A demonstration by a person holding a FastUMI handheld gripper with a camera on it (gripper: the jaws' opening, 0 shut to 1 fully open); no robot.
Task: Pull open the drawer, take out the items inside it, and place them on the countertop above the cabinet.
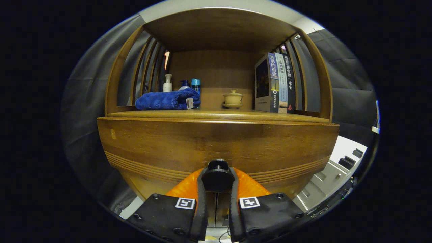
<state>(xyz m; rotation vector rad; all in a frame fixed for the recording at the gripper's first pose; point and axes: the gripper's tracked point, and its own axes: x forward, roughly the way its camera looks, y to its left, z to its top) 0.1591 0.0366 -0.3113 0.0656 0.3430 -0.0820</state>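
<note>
The wooden drawer front [216, 141] spans the view just below the countertop [216, 115]. Its round black knob [217, 173] sits between my fingertips, and my gripper [217, 180] is shut on that knob, both fingers pressing its sides. The drawer's inside is hidden behind the front panel. On the countertop lie a folded blue towel [167, 100] at the left and a small lidded teacup on a saucer [233, 99] near the middle.
Several bottles [182, 84] stand behind the towel. Upright books [275, 82] lean at the countertop's right end. Slatted wooden side walls and a wooden top enclose the shelf. A white unit [337, 168] stands to the cabinet's right.
</note>
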